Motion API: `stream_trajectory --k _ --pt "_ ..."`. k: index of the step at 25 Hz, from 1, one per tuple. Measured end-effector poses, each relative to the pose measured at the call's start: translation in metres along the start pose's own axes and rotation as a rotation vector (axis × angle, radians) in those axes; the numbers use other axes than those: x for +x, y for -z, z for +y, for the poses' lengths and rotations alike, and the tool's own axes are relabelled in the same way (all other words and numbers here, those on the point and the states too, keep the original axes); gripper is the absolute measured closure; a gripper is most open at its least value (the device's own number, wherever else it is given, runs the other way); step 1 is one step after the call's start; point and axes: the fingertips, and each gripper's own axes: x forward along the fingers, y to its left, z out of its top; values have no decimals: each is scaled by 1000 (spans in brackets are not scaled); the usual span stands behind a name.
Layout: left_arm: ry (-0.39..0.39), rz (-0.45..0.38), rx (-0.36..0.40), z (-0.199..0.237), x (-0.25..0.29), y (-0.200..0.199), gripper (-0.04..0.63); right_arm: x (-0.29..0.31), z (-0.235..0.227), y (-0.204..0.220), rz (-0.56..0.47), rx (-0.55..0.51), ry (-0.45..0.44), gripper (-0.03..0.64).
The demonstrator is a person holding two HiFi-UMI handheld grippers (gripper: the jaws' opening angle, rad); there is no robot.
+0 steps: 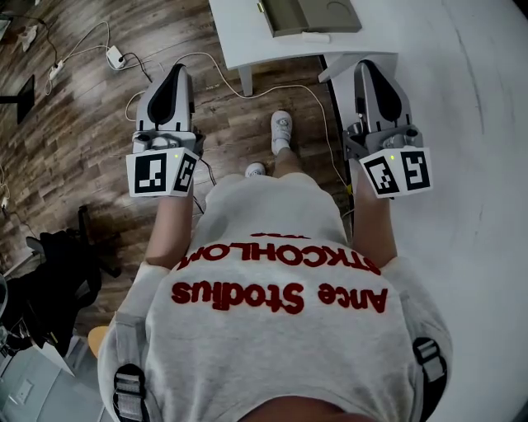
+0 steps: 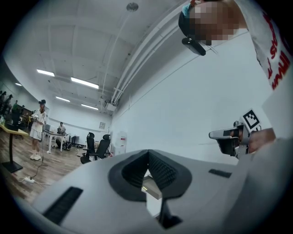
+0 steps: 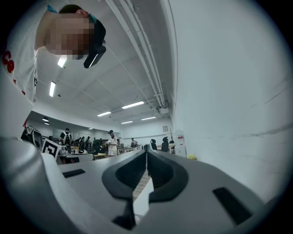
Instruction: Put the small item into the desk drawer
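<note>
A white desk [image 1: 247,33] stands ahead of me at the top of the head view. On it lies an olive-grey drawer-like box [image 1: 309,15], with a small white item [image 1: 316,37] in front of it near the desk's edge. My left gripper [image 1: 177,69] and right gripper [image 1: 367,66] are held level in front of my body, short of the desk, over the floor. Both have their jaws together with nothing between them. In the left gripper view the jaws [image 2: 148,151] meet at the tip; in the right gripper view the jaws [image 3: 146,151] do the same.
A power strip [image 1: 114,56] and white cables [image 1: 223,78] lie on the wooden floor at the left. A dark chair [image 1: 58,272] stands at my left side. A white wall [image 1: 487,165] runs along the right. People [image 2: 37,130] and office chairs [image 2: 96,148] are far off in the room.
</note>
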Motion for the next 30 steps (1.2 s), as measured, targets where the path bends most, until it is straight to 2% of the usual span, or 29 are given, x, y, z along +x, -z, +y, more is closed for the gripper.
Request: stream_trajectory --k 6,11,20,23,30 --pt "-54 -8 4 13 27 2 588 47 -14 -6 -9 -25 -85 607" --pt "-99 -5 12 24 72 1 588 98 -46 -9 -5 -14 -139 607" --pt "-190 -10 40 38 134 4 588 161 -103 -7 -16 18 -203 607" --pt "-225 6 75 41 154 4 588 182 -120 -9 -22 26 -229 607" --pt "-255 -11 94 39 199 4 588 218 -152 -10 -38 45 -276 607"
